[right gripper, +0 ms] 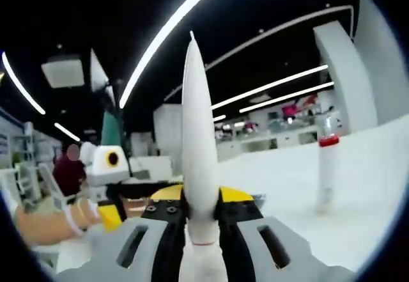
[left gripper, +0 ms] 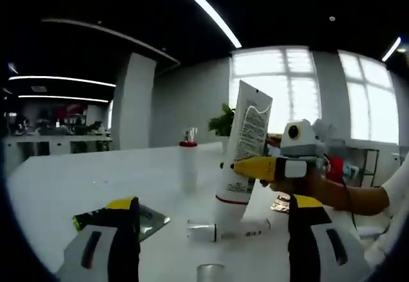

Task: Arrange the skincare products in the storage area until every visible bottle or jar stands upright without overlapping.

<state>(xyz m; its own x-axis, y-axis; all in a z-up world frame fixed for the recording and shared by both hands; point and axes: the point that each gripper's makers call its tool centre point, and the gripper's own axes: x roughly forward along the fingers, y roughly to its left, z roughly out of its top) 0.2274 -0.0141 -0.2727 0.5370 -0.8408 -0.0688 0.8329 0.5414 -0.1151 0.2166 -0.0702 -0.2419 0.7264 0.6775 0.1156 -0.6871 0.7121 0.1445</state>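
The right tongs clamp a white tube, held upright on its cap above the tabletop. The left tongs stand open, holding nothing. Ahead of them a small bottle lies flat; a red-collared bottle stands beyond.

My right hand-held gripper is squeezed tight on a white tube, holding it up. My left hand-held gripper has its jaws wide apart, holding nothing.

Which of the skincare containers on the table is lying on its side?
The small clear bottle by the base of the big white tube. The tube is upright in the right gripper, and the red-collared bottle stands upright.
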